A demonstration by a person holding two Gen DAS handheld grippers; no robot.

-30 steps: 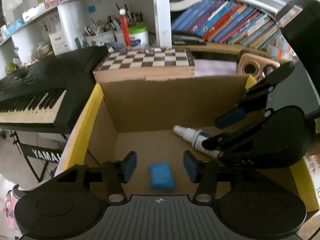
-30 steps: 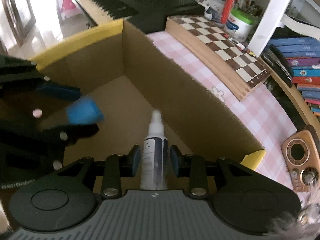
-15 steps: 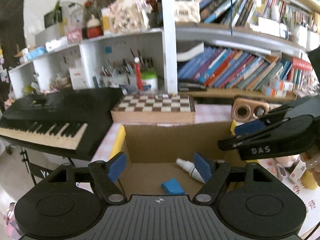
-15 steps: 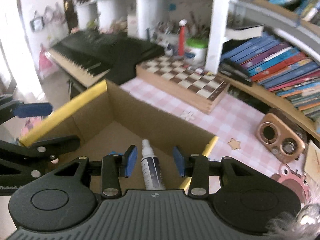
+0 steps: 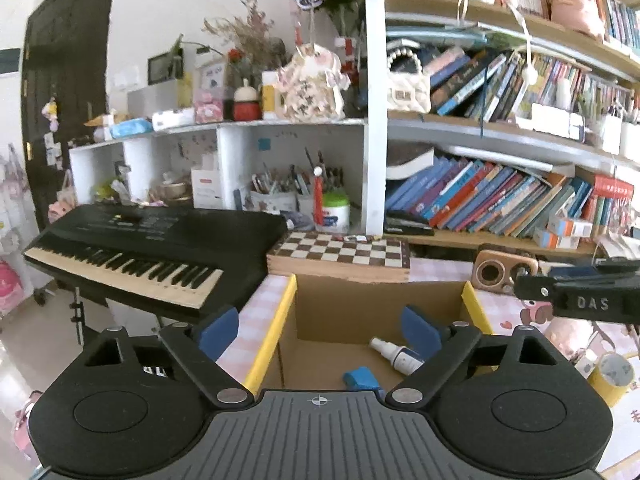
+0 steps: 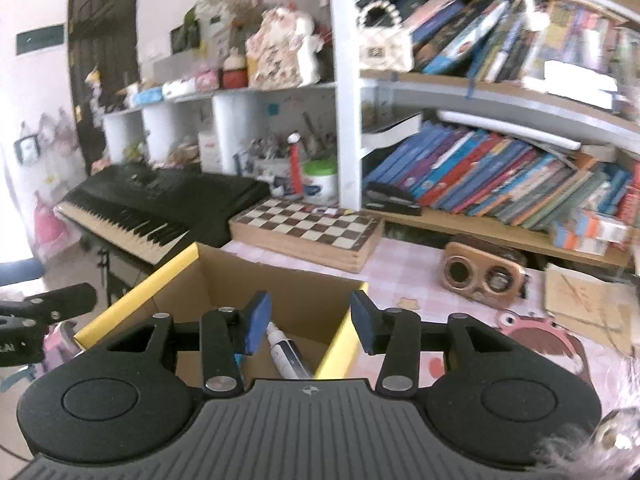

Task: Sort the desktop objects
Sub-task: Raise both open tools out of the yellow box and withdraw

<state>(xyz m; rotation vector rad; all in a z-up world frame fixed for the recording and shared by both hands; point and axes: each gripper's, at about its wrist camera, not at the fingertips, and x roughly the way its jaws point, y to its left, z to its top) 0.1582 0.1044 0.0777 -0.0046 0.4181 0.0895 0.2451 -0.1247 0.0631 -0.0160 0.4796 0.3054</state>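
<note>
A cardboard box (image 5: 368,312) with yellow-edged flaps stands on the pink checked desk. On its floor lie a white spray bottle (image 5: 394,356) and a blue block (image 5: 360,378). My left gripper (image 5: 320,330) hovers above the box's near side, jaws opening wide, nothing between them. In the right wrist view the box (image 6: 224,276) holds the spray bottle (image 6: 286,354), and my right gripper (image 6: 310,322) hangs above it, jaws opening and holding nothing. The right gripper's fingers (image 5: 576,298) reach in at the right edge of the left wrist view.
A chessboard box (image 5: 340,256) and a black keyboard (image 5: 140,244) lie behind the box. A wooden speaker (image 6: 484,276) and brown cardboard (image 6: 588,304) sit on the desk to the right, with a yellow tape roll (image 5: 610,378). Bookshelves fill the back.
Both grippers rose and drew back out of the box, tilting up toward the shelves. Their jaws widened, and the blue block and spray bottle stayed on the box floor.
</note>
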